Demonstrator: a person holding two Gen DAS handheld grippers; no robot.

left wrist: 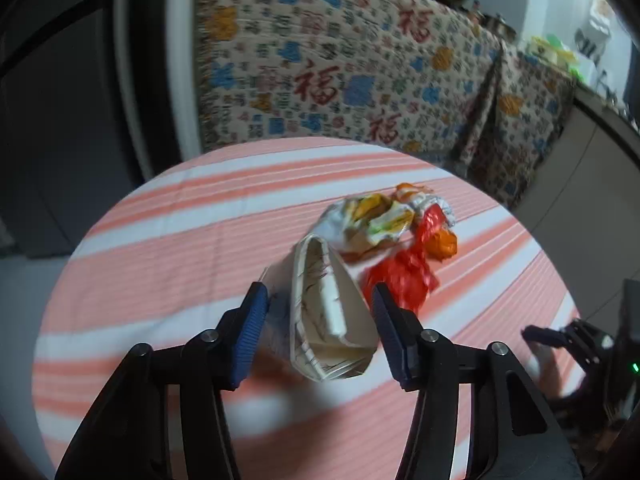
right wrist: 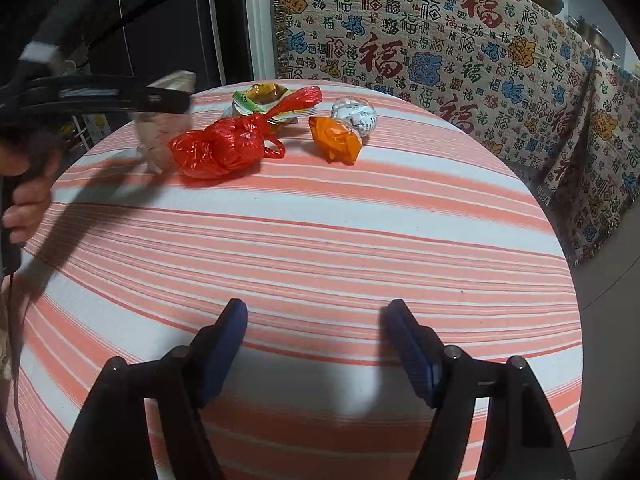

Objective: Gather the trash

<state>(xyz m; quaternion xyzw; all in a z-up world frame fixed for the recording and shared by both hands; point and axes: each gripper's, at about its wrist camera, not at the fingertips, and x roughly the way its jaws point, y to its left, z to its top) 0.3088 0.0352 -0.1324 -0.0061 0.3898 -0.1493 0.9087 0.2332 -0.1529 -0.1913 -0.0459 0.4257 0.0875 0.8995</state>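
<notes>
Before right gripper, tablecloth seemingly lies bare.

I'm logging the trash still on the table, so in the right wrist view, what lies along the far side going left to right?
Red plastic bag → orange wrapper → crumpled white printed paper.
</notes>
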